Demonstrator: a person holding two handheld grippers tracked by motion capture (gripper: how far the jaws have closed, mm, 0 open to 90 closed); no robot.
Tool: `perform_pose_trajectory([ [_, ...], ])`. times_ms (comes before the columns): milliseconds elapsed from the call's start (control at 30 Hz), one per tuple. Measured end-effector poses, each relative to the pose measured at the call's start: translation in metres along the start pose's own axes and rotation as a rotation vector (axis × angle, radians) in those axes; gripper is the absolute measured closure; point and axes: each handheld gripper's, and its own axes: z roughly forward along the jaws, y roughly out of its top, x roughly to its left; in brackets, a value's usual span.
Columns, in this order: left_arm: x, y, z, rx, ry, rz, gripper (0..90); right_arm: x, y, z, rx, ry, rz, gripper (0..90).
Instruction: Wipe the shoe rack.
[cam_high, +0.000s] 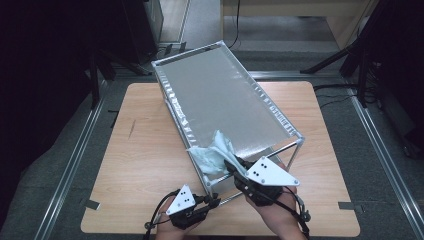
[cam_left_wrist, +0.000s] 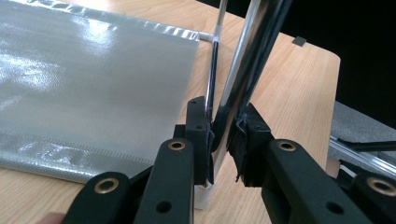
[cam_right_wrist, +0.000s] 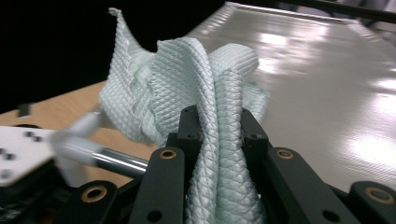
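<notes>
Left fingers (cam_left_wrist: 223, 140) clamp rack leg (cam_left_wrist: 243, 70); right fingers (cam_right_wrist: 218, 135) pinch cloth (cam_right_wrist: 187, 79) against rack rail (cam_high: 197, 165).

I see a light wooden table (cam_high: 145, 165) with rounded corners on grey carpet (cam_high: 385, 165). Metal floor rails (cam_high: 75, 155) run along both sides of it, and small dark tape marks (cam_high: 91, 204) sit by the near corners. Black stand legs (cam_high: 330, 60) and cables (cam_high: 330, 95) lie beyond the far edge; the left background is dark.
</notes>
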Motion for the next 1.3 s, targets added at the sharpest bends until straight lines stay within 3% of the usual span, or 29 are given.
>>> perform_pose_trajectory([
  [200, 0.002, 0.000, -0.002, 0.004, -0.003, 0.009, 78.3, -0.037, -0.004, -0.012, 0.012, -0.119, 0.046, 76.6],
  [400, 0.003, 0.000, -0.002, 0.005, -0.008, 0.006, 78.3, -0.080, -0.010, -0.032, 0.010, -0.271, 0.093, 76.3],
  [533, 0.003, 0.000, -0.002, 0.005, -0.008, 0.005, 78.2, -0.097, -0.014, -0.042, 0.003, -0.321, 0.129, 76.1],
  [700, 0.003, -0.001, -0.002, 0.003, -0.009, 0.003, 78.1, -0.090, -0.013, -0.040, 0.005, -0.303, 0.135, 76.4],
  [900, 0.003, 0.000, -0.001, 0.000, -0.012, 0.001, 78.0, -0.069, -0.010, -0.030, 0.001, -0.202, 0.130, 76.1],
  [1033, 0.003, 0.000, 0.001, -0.006, -0.013, -0.009, 78.0, -0.047, -0.007, -0.023, 0.002, -0.132, 0.109, 76.1],
  [1233, 0.000, 0.000, 0.001, -0.006, -0.009, -0.011, 78.0, -0.008, -0.002, -0.009, -0.009, 0.021, 0.086, 76.0],
  [1300, 0.000, 0.000, 0.001, -0.006, -0.010, -0.010, 78.1, -0.003, -0.002, -0.008, -0.013, 0.017, 0.054, 76.3],
])
